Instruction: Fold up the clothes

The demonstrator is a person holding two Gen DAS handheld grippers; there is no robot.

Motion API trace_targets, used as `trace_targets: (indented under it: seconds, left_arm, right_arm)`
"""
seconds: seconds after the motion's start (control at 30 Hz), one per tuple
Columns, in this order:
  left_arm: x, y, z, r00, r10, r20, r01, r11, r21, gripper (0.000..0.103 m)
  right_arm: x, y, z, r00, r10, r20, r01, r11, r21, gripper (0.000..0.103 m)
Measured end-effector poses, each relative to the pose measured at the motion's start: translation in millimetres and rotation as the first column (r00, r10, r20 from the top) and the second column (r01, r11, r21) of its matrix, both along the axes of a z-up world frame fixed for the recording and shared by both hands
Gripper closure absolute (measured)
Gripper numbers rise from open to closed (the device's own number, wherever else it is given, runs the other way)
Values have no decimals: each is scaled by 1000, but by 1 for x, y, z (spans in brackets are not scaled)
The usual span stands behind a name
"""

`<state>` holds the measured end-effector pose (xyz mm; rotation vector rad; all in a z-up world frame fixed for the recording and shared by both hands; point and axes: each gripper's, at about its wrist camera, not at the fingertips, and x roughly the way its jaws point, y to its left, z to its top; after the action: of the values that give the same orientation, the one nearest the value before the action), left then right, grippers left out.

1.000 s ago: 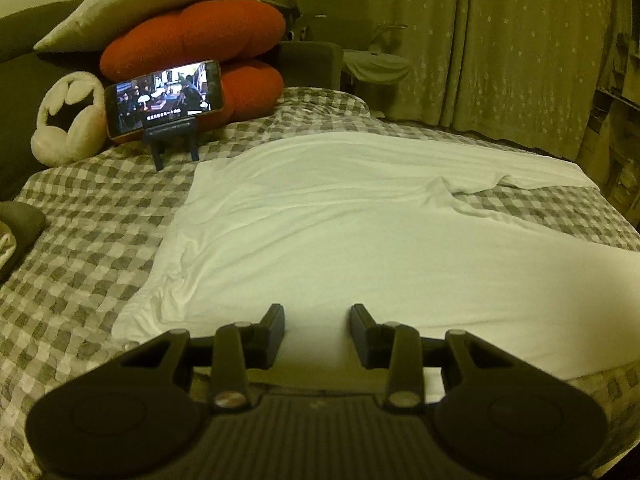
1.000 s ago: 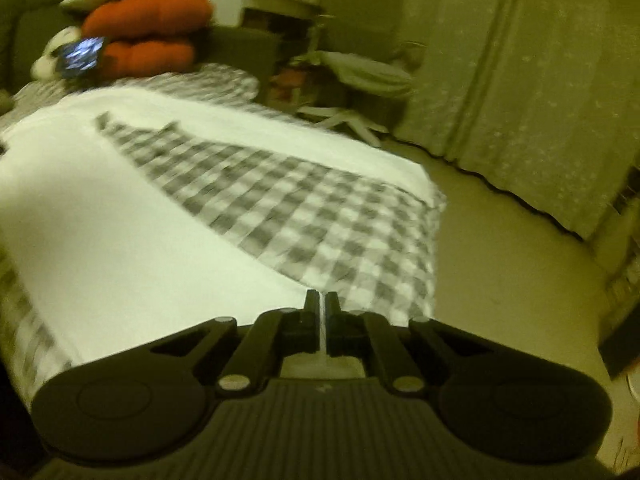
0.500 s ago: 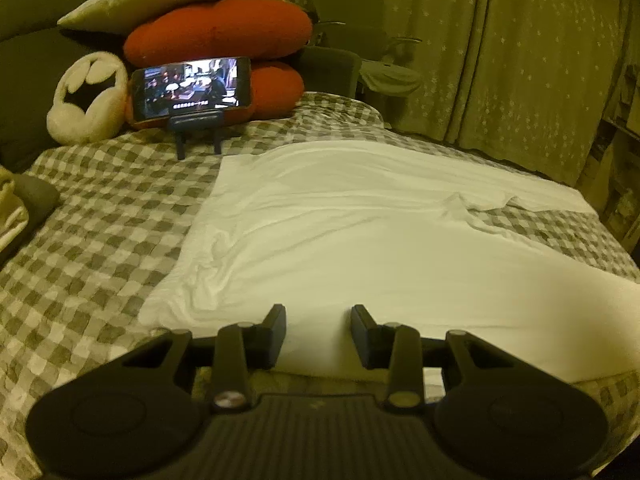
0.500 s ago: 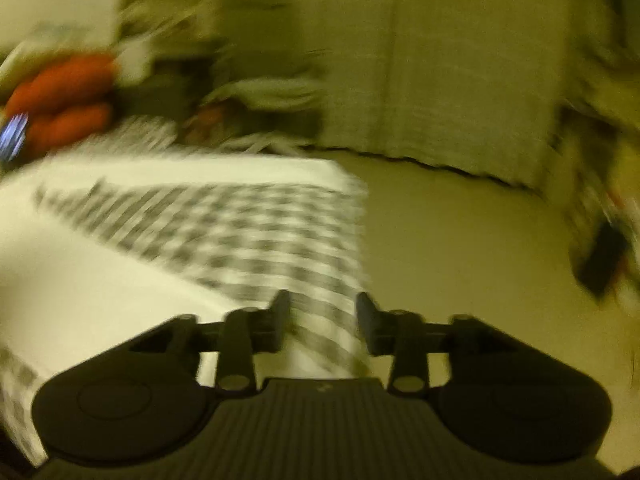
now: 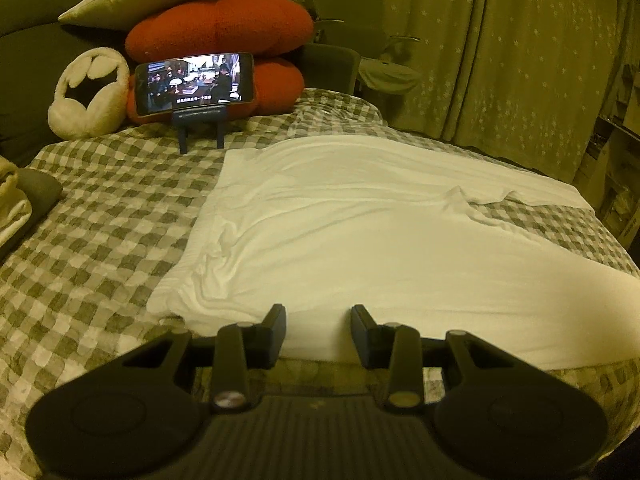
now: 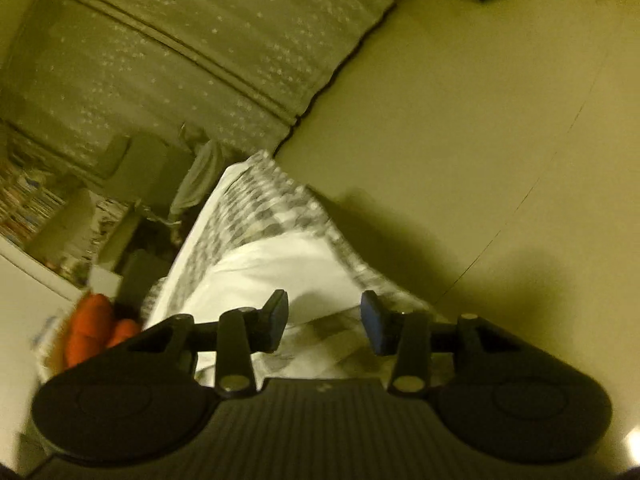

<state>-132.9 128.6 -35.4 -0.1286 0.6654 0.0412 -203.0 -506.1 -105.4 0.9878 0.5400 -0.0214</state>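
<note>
Both hand-held grippers are spread and hold nothing: the left hand-held gripper hovers at the near hem of white trousers laid flat on the checked bed, likely lining up a pinch; the right hand-held gripper, jaws just opened, hangs rolled sideways over the bed's corner.

My left wrist view looks low across the bed; my right's rolled sideways at its corner, floor beyond.
</note>
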Motion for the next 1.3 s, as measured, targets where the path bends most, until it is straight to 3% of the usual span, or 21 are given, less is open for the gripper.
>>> trace_targets:
  seconds: [0.03, 0.07, 0.3, 0.53, 0.63, 0.73, 0.83, 0.93, 1.07, 1.2, 1.3]
  left_arm:
    - [0, 0, 0, 1000, 0, 0, 0, 1000, -2, 66]
    - [-1, 1, 0, 1000, 1, -1, -1, 1000, -3, 66]
    - [-2, 4, -1, 1000, 1, -5, -1, 1000, -10, 66]
    - [-6, 11, -1, 1000, 8, 0, -8, 999, -42, 66]
    - [-15, 24, 2, 999, 34, 6, -34, 997, -72, 66]
    - [-25, 38, 7, 997, 80, 12, -79, 994, -74, 67]
    - [-36, 57, 9, 991, 137, 14, -135, 986, -94, 67]
    - [-46, 81, 8, 976, 218, 4, -215, 966, -145, 67]
    - [-54, 112, 1, 943, 332, -19, -325, 908, -265, 69]
    - [-45, 122, -4, 946, 324, -22, -304, 859, -412, 69]
    - [-29, 121, -10, 949, 312, -53, -298, 825, -480, 66]
  right_arm:
    - [2, 3, 3, 1000, 2, -14, -3, 1000, -21, 75]
    - [4, 6, 6, 1000, -1, -25, -1, 998, -56, 101]
    - [-2, 18, 23, 996, -88, 3, 87, 973, -215, 100]
    - [15, 31, 6, 997, -63, -44, 46, 949, -311, 100]
    - [19, 39, 9, 994, -78, -82, 38, 911, -411, 98]
    - [17, 33, 13, 989, -126, -81, 78, 893, -444, 91]
    - [14, 28, 18, 984, -163, -69, 112, 876, -469, 90]
    - [12, 27, 23, 983, -180, -49, 135, 868, -477, 90]
    - [16, 35, 27, 982, -187, -29, 149, 859, -490, 90]
    - [19, 55, 37, 987, -162, -2, 139, 854, -502, 90]
    - [25, 76, 45, 994, -108, 25, 105, 845, -524, 90]
